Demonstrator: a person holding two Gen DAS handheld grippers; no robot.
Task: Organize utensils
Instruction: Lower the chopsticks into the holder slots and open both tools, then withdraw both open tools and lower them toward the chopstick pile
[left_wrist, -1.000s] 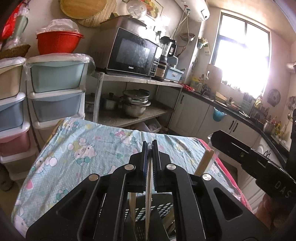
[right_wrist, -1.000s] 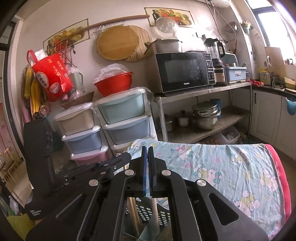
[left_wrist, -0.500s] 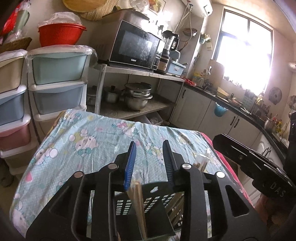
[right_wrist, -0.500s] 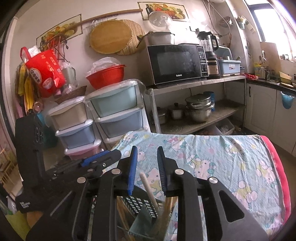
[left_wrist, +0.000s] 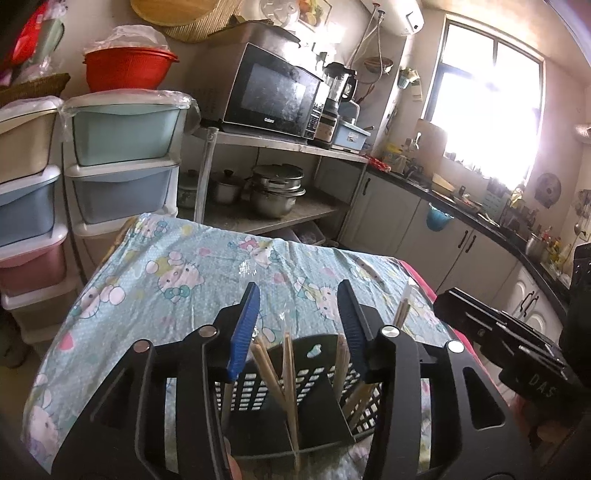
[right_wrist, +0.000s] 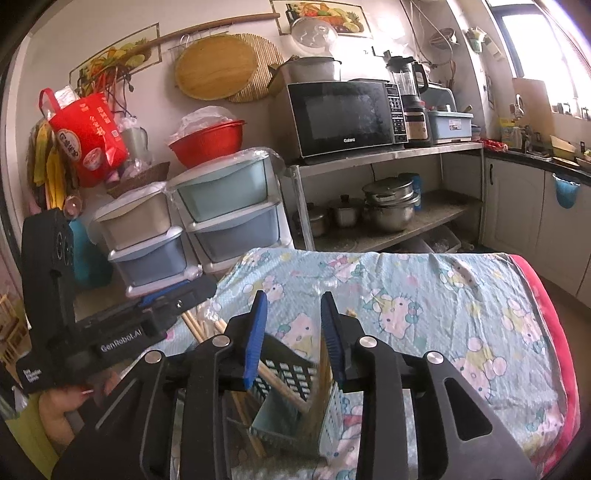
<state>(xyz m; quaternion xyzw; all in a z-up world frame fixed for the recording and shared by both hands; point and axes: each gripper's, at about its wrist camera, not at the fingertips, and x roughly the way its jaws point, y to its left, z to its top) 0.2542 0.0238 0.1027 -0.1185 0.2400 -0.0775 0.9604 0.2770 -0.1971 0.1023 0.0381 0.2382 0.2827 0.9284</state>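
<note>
A black perforated utensil holder (left_wrist: 258, 387) stands on the cartoon-print tablecloth (left_wrist: 166, 280), right under both grippers. Several wooden chopsticks (left_wrist: 289, 365) stand upright in its compartments. My left gripper (left_wrist: 297, 323) hangs just above the holder, its jaws opening, the blue pads clear of the chopstick tops between them. My right gripper (right_wrist: 293, 328) hovers over the same holder (right_wrist: 273, 417), jaws also opening; chopsticks (right_wrist: 282, 384) lean inside below it, untouched. Each gripper shows in the other's view: the right gripper (left_wrist: 517, 350) and the left gripper (right_wrist: 110, 332).
Stacked pastel plastic drawers (left_wrist: 122, 136) stand beyond the table's far left. A steel shelf carries a microwave (left_wrist: 273, 96) above several pots (left_wrist: 277, 188). Cabinets and a counter (left_wrist: 461, 229) run along the right under a bright window. A hand (right_wrist: 55, 417) holds the left gripper.
Both grippers were shut on thin chopsticks a second ago; both have since opened and tipped lower over the holder. The chopsticks now stand loose in the holder.
</note>
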